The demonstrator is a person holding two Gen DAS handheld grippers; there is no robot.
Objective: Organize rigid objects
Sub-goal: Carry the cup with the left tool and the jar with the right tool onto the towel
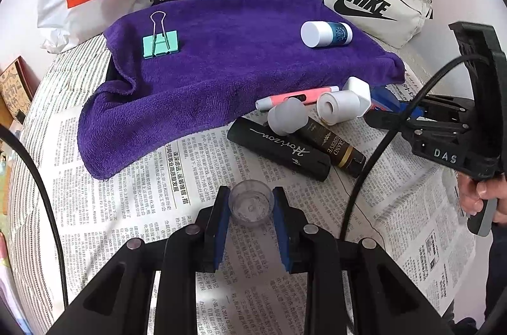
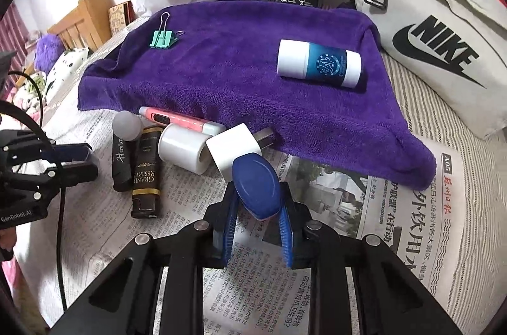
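Newspaper (image 1: pixel 133 202) covers the bed under my tongs: my left gripper (image 1: pixel 252 205) pinches a clear plastic cup (image 1: pixel 251 203), its base hidden between the pads. Only the right wrist view shows my right gripper (image 2: pixel 256 208) clamped on a blue oval case (image 2: pixel 256 186), which hides part of the white adapter (image 2: pixel 231 152); farther off, a mint binder clip (image 2: pixel 163 37) and a blue-and-white bottle (image 2: pixel 318 63) lie on the purple towel (image 2: pixel 240 75).

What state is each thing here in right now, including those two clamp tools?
Left gripper: jaws shut on the clear cup.
Right gripper: jaws shut on the blue case.
Binder clip: on the purple towel, one handle up.
Blue-and-white bottle: capped, lying on the towel.
Black Horizon tube: lying on the newspaper.
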